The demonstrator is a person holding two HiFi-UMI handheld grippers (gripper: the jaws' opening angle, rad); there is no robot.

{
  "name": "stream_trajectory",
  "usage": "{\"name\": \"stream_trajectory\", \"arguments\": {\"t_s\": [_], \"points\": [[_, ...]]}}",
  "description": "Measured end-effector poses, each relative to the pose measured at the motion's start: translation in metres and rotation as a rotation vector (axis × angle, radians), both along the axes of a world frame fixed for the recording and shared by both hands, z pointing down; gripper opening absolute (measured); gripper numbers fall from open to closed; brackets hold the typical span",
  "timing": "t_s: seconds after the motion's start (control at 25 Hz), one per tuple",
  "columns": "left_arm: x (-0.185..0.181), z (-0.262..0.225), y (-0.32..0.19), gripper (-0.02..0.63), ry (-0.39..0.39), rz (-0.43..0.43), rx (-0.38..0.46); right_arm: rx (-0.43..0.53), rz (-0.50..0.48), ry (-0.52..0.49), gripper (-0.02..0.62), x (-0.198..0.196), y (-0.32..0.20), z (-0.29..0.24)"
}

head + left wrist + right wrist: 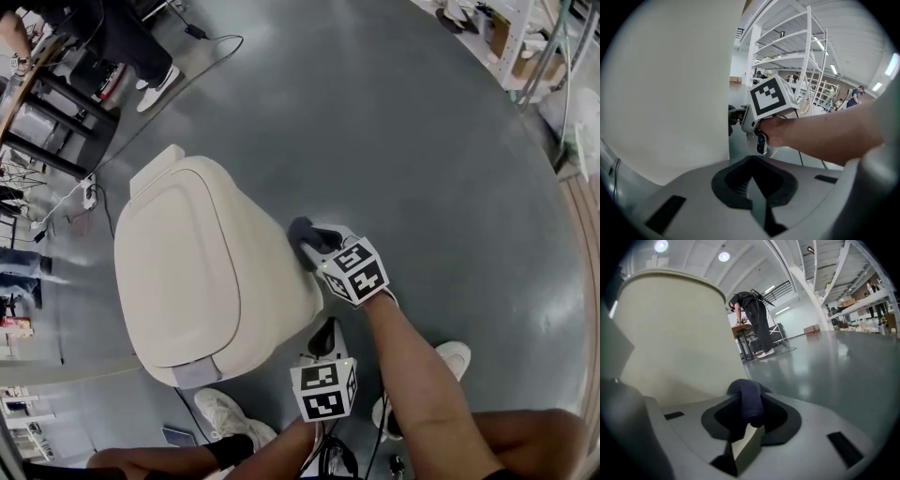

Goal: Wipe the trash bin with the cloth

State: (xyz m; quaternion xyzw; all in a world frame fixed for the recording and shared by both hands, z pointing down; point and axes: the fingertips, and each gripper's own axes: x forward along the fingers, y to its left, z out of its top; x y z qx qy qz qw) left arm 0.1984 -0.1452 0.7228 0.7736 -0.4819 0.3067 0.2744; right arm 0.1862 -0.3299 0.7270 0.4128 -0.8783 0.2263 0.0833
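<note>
One trash bin (202, 272), left of centre. One cloth (301, 231) at its right side. Two grippers: left gripper (326, 337) nearer, right gripper (307, 242) farther. Two marker cubes, one per gripper: near cube (323, 390), far cube (357, 272). Two bare forearms. Two white shoes near: left shoe (225, 411), right shoe (457, 359). One person (751, 317) far off, bent over one table (740, 329). One black cable (217, 49) on the far floor, one power strip (89, 190) at far left. Two round ceiling lamps (723, 256). Other people in the distance, too small to count.
</note>
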Motion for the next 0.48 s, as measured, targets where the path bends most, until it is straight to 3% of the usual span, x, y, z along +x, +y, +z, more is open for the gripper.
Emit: {"name": "stream_trajectory", "arguments": {"t_s": [0.32, 0.48], "points": [[-0.006, 0.0, -0.003, -0.003, -0.018, 0.007, 0.015, -0.12, 0.039, -0.026, 0.098, -0.001, -0.001, 0.036], [0.0, -0.005, 0.001, -0.003, 0.003, 0.008, 0.02, -0.089, 0.046, -0.029, 0.098, 0.007, 0.003, 0.018]]}}
